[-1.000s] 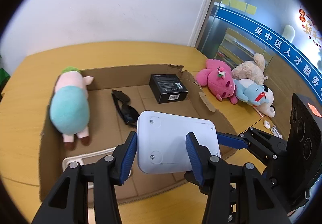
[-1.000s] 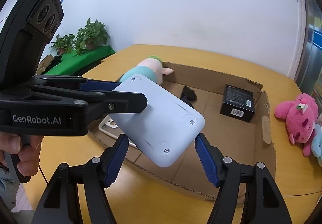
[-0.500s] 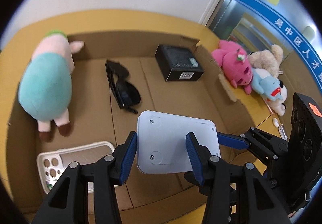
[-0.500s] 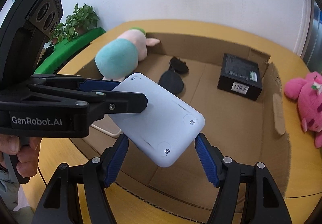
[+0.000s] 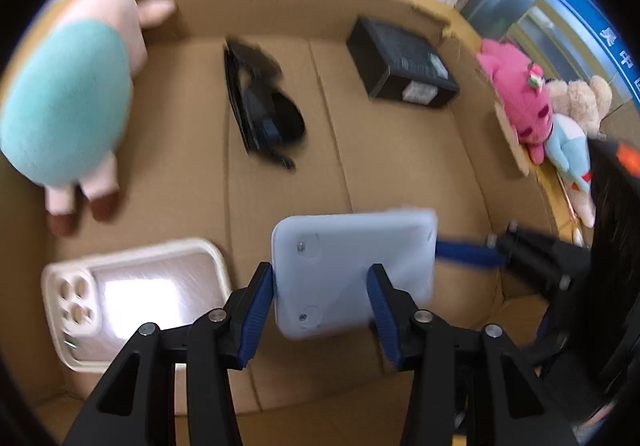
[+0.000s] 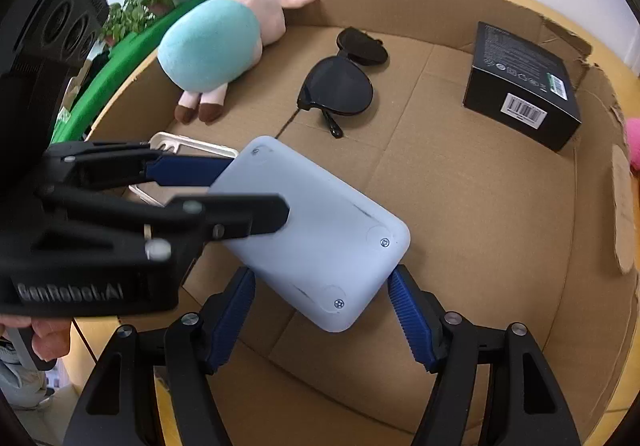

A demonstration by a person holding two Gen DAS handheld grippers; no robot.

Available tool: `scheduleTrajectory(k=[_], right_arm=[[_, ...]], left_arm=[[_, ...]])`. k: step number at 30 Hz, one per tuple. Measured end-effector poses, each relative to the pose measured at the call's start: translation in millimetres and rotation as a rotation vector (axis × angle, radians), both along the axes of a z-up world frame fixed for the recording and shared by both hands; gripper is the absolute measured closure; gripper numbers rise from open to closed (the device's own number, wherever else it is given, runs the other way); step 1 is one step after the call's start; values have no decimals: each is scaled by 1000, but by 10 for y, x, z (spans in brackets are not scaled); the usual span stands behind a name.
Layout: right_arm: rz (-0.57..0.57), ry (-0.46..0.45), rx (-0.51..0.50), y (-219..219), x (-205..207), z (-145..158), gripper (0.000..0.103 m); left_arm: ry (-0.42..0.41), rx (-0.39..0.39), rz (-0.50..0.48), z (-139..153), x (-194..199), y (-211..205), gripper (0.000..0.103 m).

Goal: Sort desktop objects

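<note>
A white rounded slab [image 6: 320, 234], its screwed underside facing up, hangs low over the floor of the open cardboard box [image 6: 480, 197]. Both grippers hold it. My left gripper [image 5: 320, 278] has the slab [image 5: 352, 270] between its blue pads, which press on it while the jaws are closing slightly; the same gripper [image 6: 244, 189] reaches in from the left in the right wrist view. My right gripper [image 6: 320, 278] is shut on the slab's near corner, and one of its fingers [image 5: 464, 252] shows in the left wrist view.
In the box lie a teal and pink plush pig [image 6: 216, 41], black sunglasses [image 6: 340, 85], a black carton [image 6: 520, 85] and a cream phone case [image 5: 132, 298]. Pink, beige and blue plush toys [image 5: 520, 105] lie outside on the wooden table. A hand [image 6: 44, 338] shows lower left.
Both grippers have come down together with the white slab, from above the box's near wall to low inside it, and have tipped further downward. The box's contents have not moved.
</note>
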State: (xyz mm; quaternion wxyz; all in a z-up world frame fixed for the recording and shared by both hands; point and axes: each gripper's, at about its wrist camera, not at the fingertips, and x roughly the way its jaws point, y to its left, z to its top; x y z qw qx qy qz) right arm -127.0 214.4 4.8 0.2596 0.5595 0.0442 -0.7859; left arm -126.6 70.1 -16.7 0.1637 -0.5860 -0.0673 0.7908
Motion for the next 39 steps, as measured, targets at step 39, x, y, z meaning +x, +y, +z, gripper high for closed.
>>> scheduleTrajectory(k=[39], right_arm=[[-427, 587, -10, 329, 1269, 272, 0]], left_arm=[[633, -208, 254, 305, 1281, -943, 25]])
